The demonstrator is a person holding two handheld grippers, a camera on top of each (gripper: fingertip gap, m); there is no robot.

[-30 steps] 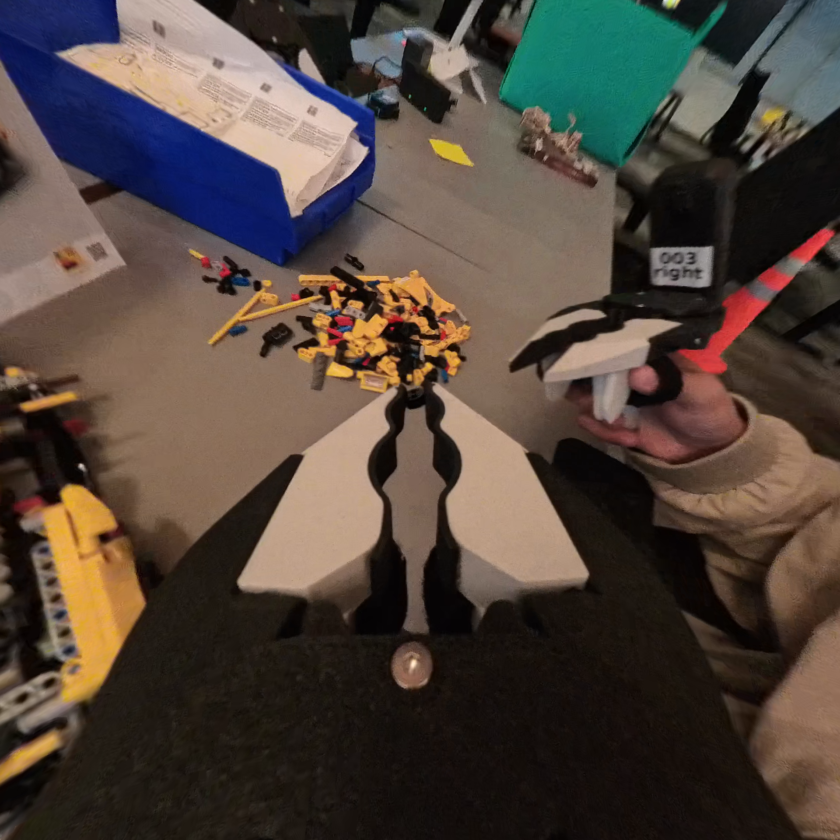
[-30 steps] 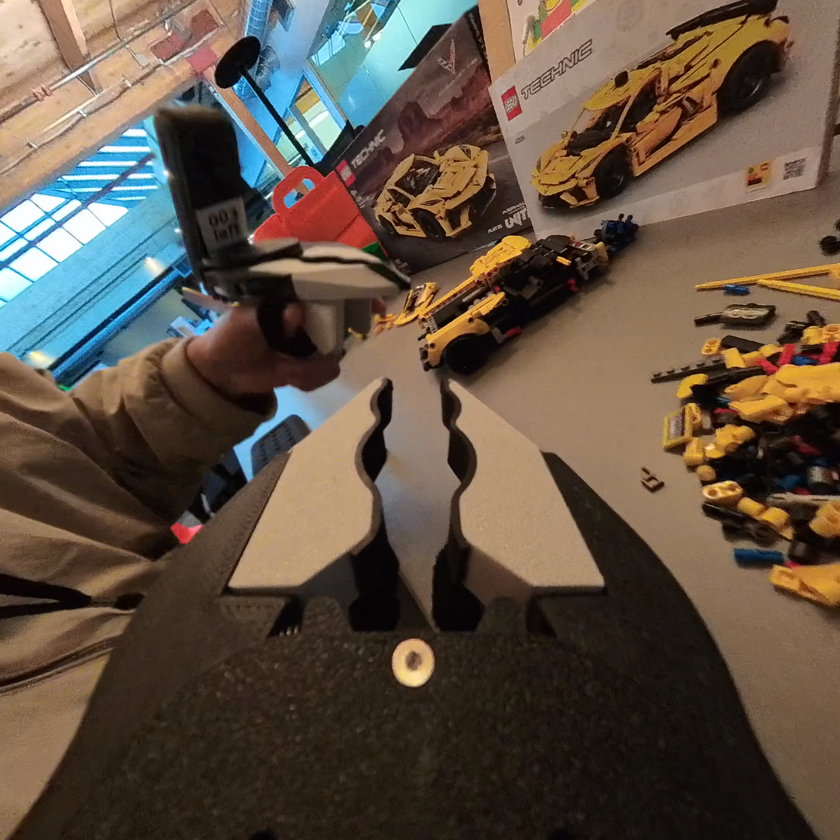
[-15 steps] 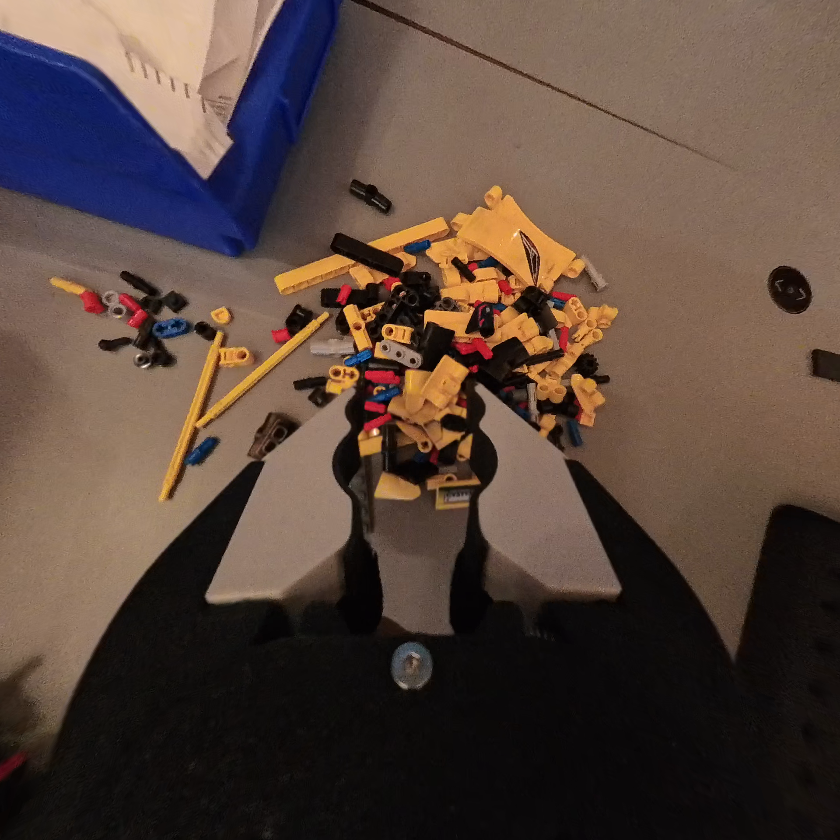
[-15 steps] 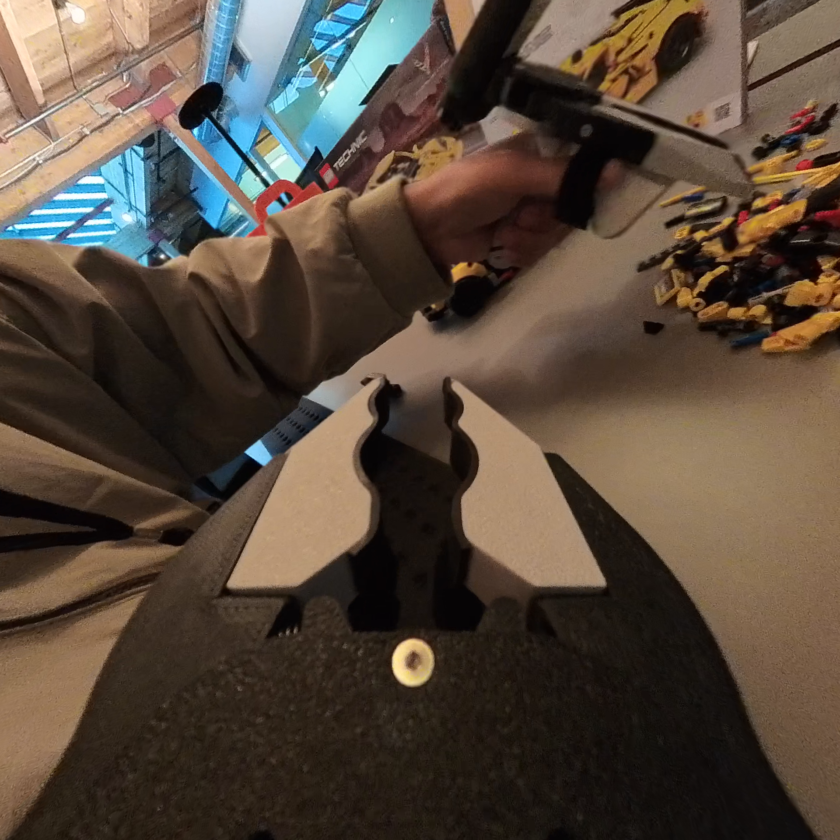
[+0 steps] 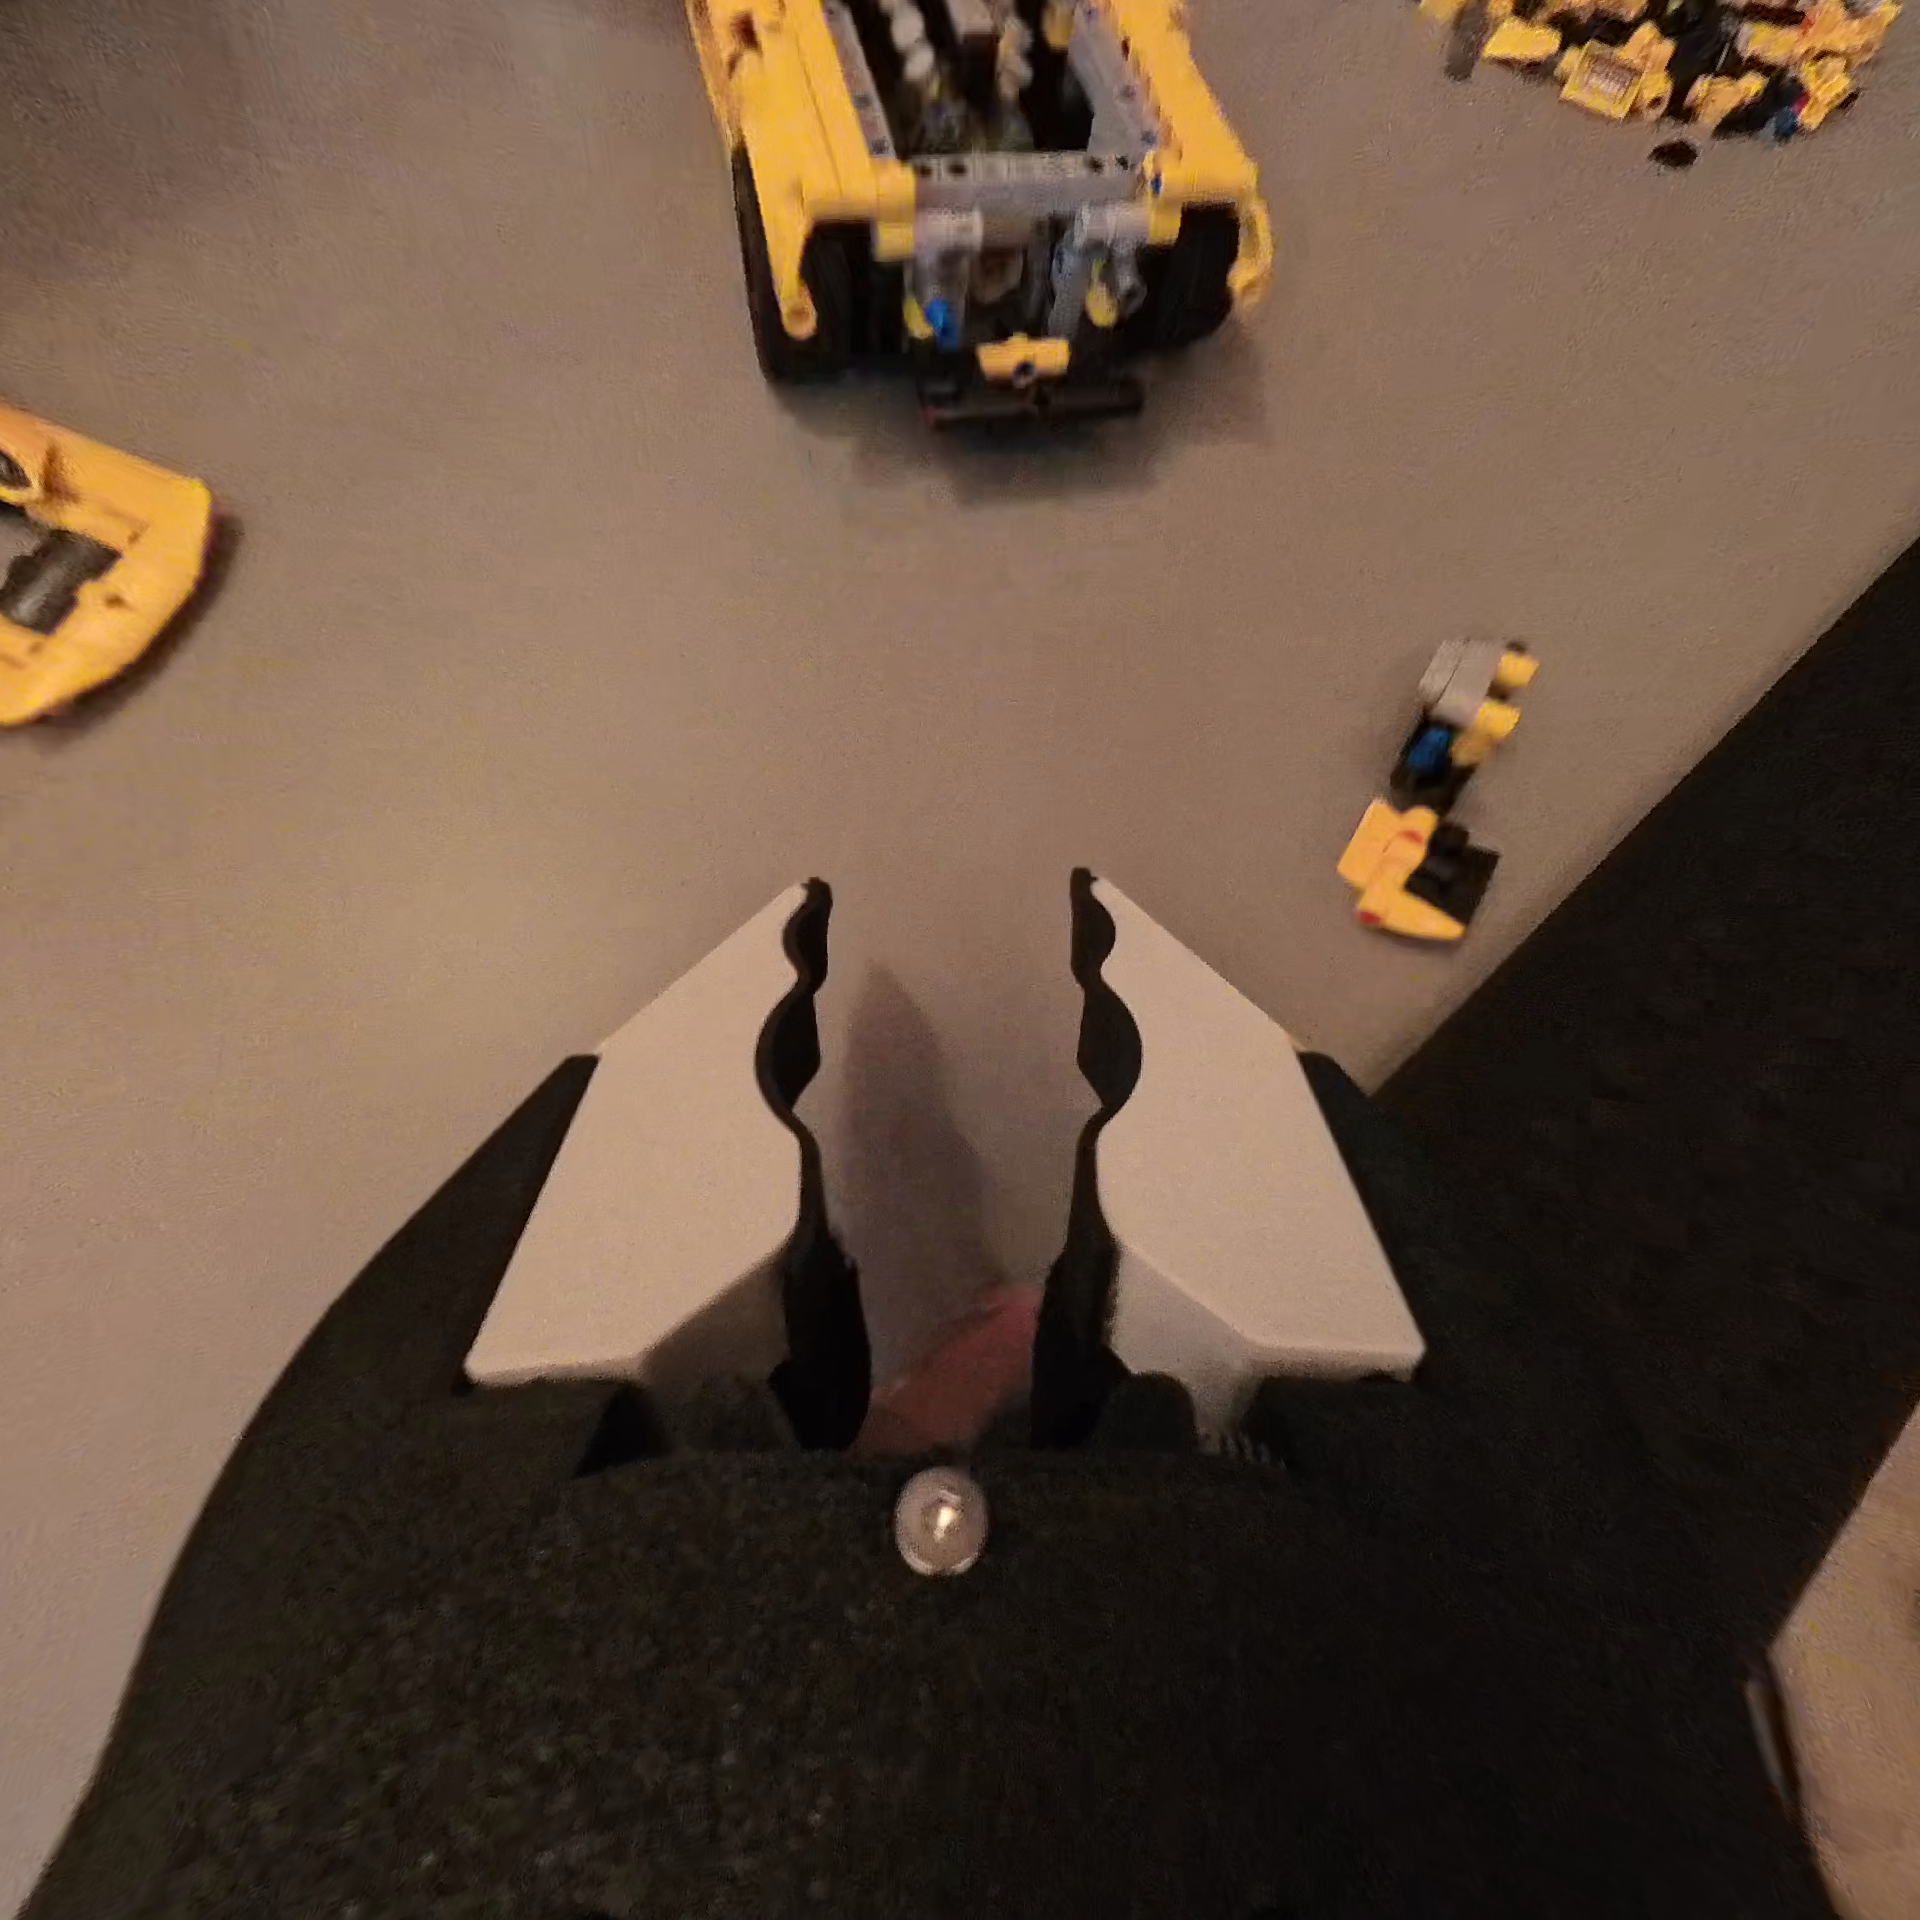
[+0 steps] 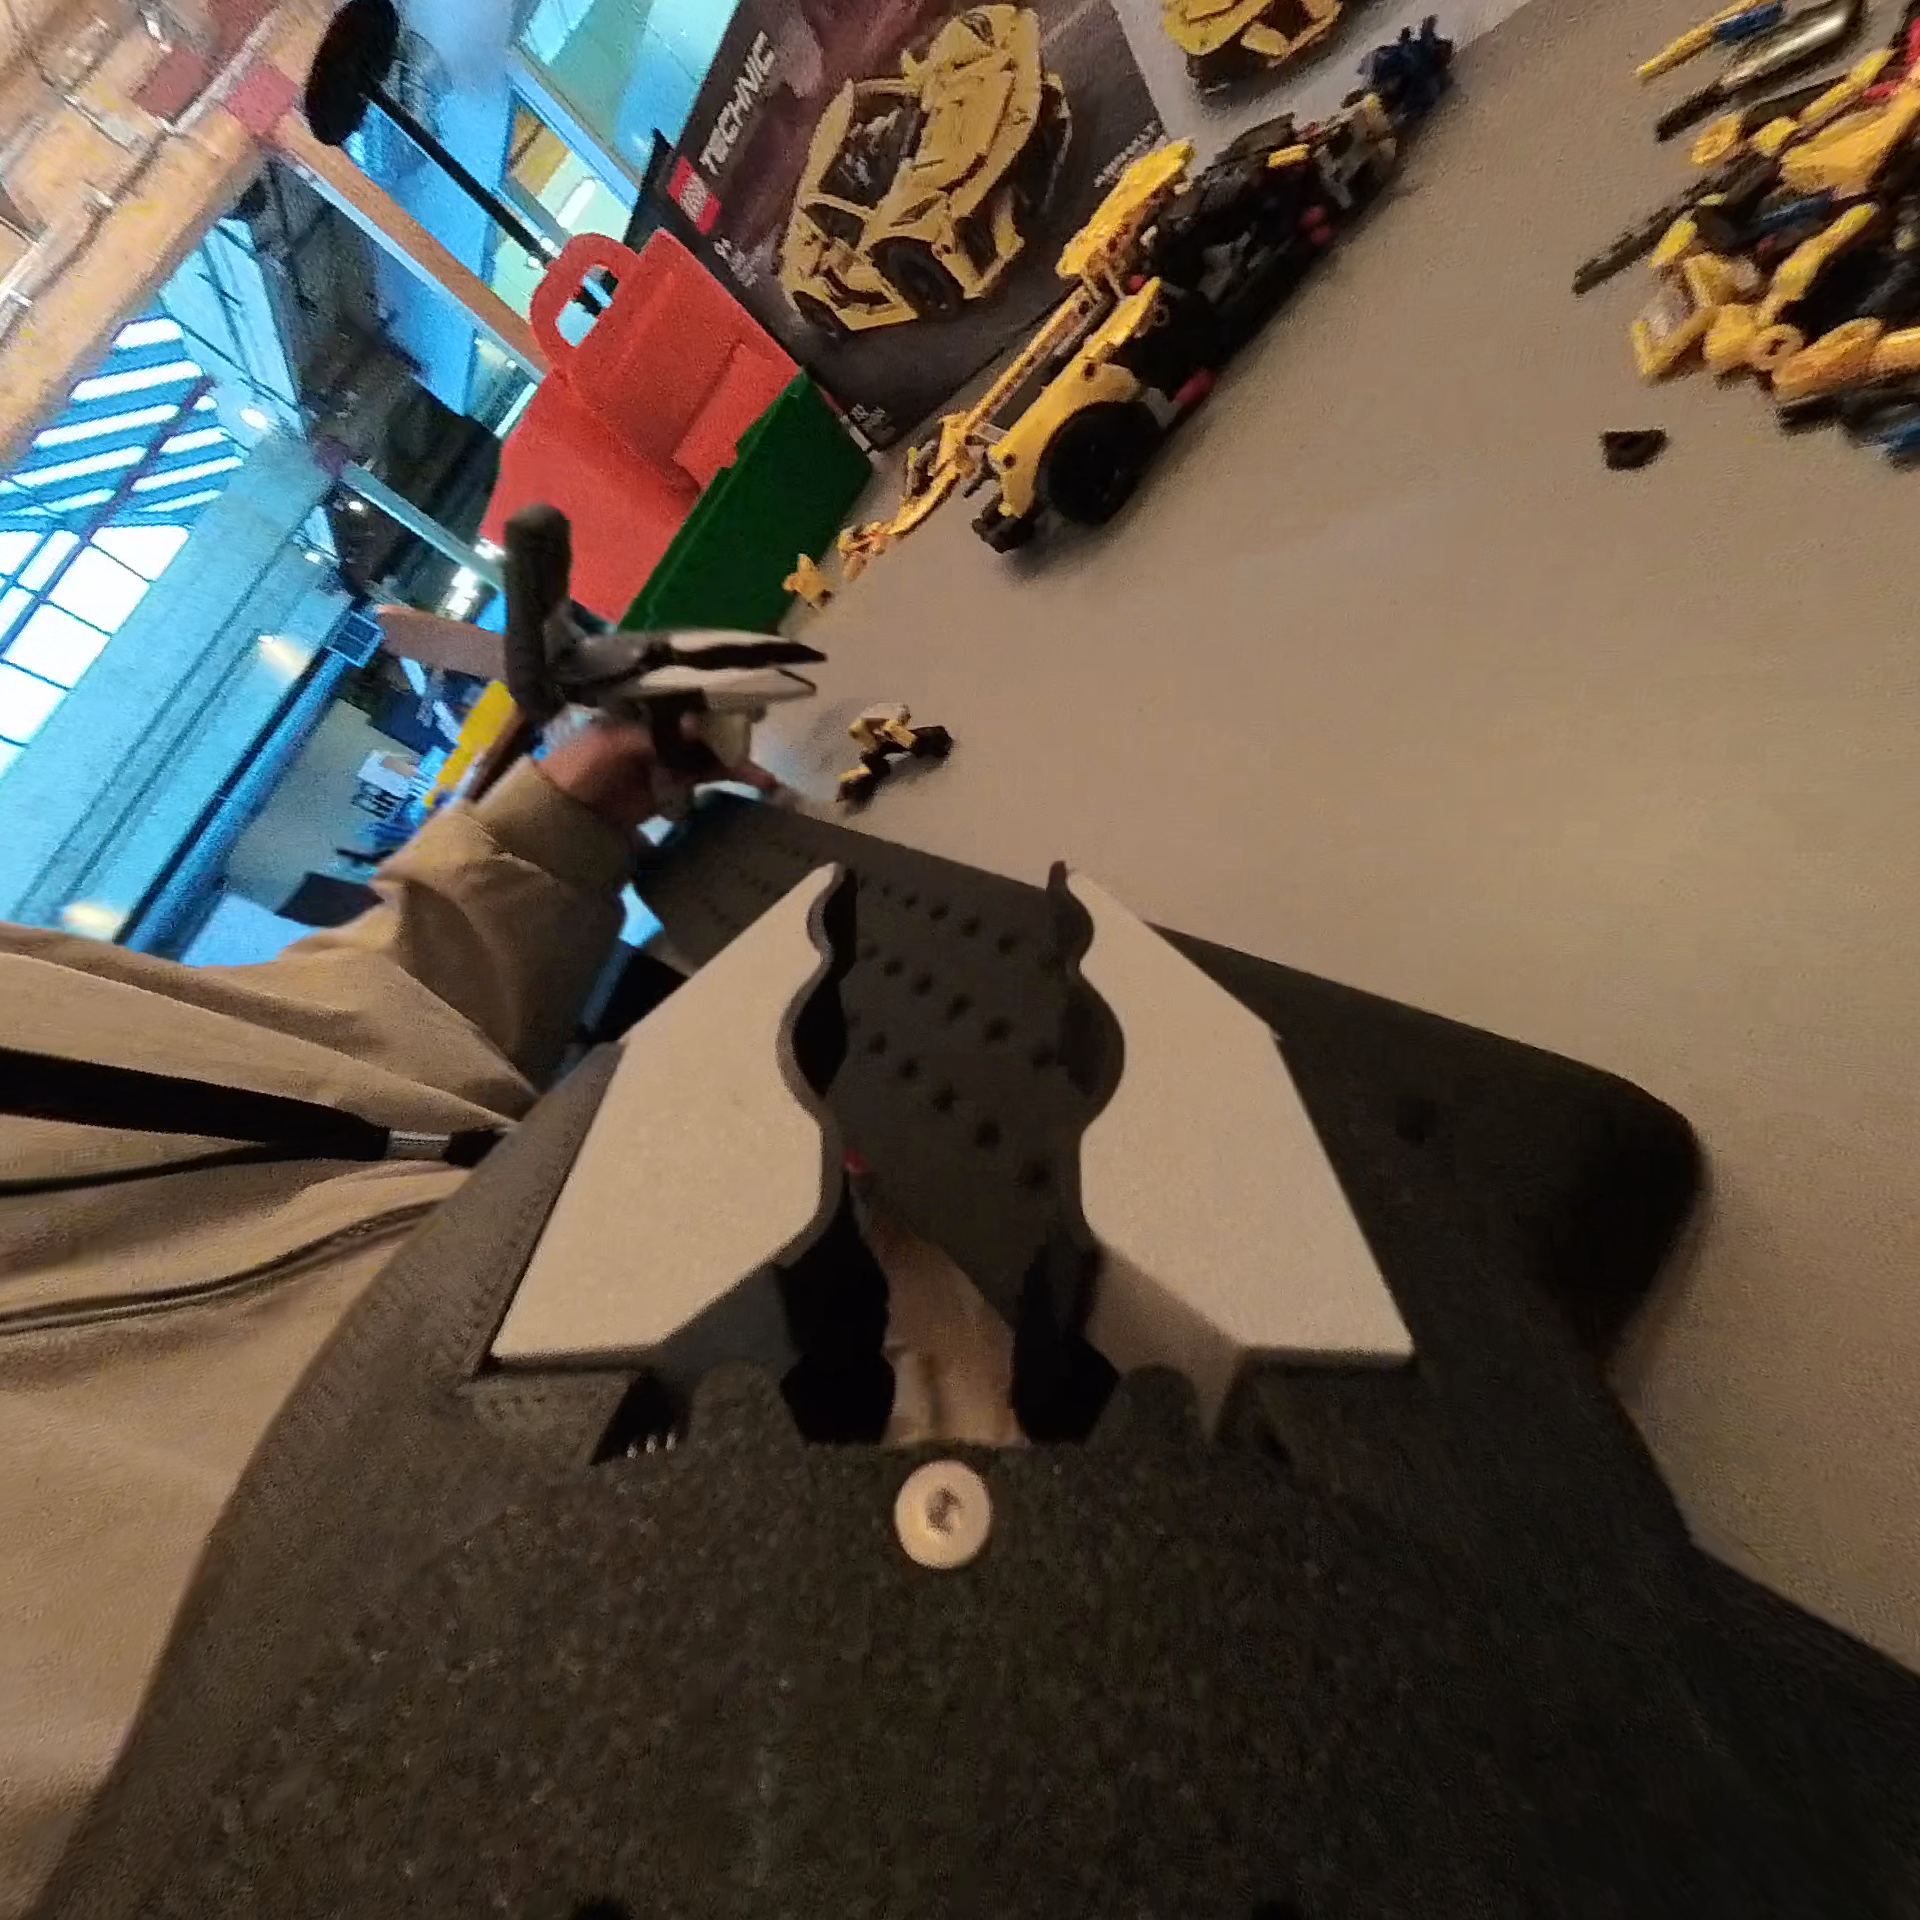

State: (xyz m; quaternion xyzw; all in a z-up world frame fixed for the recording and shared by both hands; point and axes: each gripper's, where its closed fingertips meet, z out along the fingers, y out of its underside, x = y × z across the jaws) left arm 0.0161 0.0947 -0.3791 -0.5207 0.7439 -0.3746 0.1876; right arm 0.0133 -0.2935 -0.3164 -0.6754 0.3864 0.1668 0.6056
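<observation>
Now the left hand-held gripper (image 5: 943, 883), jaws apart and empty, hangs over bare grey counter (image 5: 468, 644) near its near edge, closest to a small yellow-and-black brick sub-assembly (image 5: 1439, 795) ahead to its right, long axis running away from the edge. Half a second ago it hovered over the loose-brick pile (image 5: 1662, 52), which now sits at the far right beside the half-built yellow brick car (image 5: 987, 177). The right hand-held gripper (image 6: 951, 883), also parted and empty, hangs off the edge over a black perforated chair seat (image 6: 935, 997), farther from the sub-assembly.

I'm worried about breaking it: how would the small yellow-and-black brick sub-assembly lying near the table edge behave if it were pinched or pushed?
The small sub-assembly is probably light and stiff, being plastic bricks. It looks like two clumps loosely joined, so a sideways push may split it. It lies flat on the grey table, so it should slide, not roll. The open left claw hovers beside it, not touching.
</observation>
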